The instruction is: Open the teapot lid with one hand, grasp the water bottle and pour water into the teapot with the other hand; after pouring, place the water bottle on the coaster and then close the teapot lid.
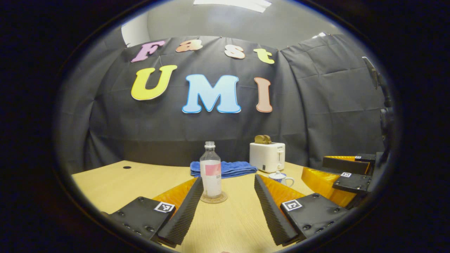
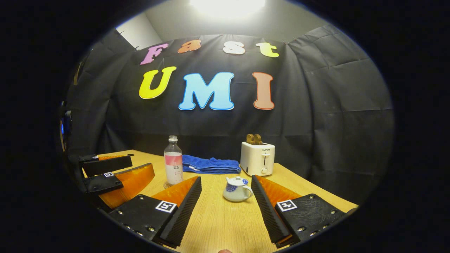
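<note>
A clear water bottle with a pink label stands upright on a round coaster just ahead of my left gripper, which is open and holds nothing. The small white-and-blue teapot sits on the table with its lid on, just ahead of the open, empty right gripper. In the left gripper view the teapot peeks out behind one finger, and the right gripper hovers beyond it. In the right gripper view the bottle stands at the left, near the left gripper.
A white toaster with bread in its slots stands at the back of the wooden table. A folded blue towel lies between the bottle and the toaster. The table's right edge runs close behind the teapot.
</note>
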